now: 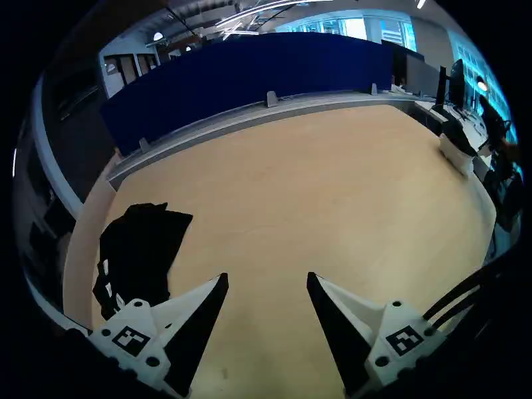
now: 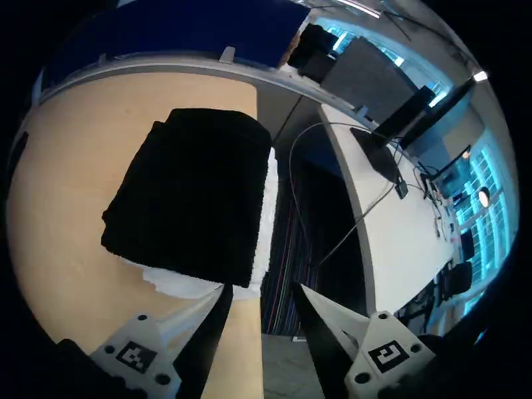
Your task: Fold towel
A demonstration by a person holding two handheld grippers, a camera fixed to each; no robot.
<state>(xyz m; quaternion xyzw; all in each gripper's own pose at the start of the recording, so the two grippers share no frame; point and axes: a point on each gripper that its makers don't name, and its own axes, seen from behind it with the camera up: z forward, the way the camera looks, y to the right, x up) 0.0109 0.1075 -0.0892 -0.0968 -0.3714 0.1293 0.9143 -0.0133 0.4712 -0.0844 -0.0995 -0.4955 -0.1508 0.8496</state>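
In the left gripper view, the left tool [image 1: 266, 279] hangs over a bare stretch of the wooden bench [image 1: 319, 199], its two fingers standing well apart with nothing between them. At the near left of the bench, just beyond the left finger, lies a crumpled black cloth [image 1: 143, 246] in a loose heap, with small white tags showing at its near end. A blue partition [image 1: 253, 73] runs along the far edge of the bench, and dark monitors [image 1: 457, 80] stand at the far right.

The right gripper view takes in another part of the bench: a black towel [image 2: 193, 193], folded into a neat rectangle, lies flat on top of a white towel [image 2: 179, 282] at the bench's right edge. The white one shows along the right and near sides of the black one. The right tool [image 2: 263, 287] is also spread, gripping nothing; its left finger reaches the near edge of the white towel, though whether it touches I cannot tell. To the right, across a gap with striped floor [image 2: 279, 266], stands a white bench [image 2: 399, 226] with a cable [image 2: 346, 233] trailing off it.
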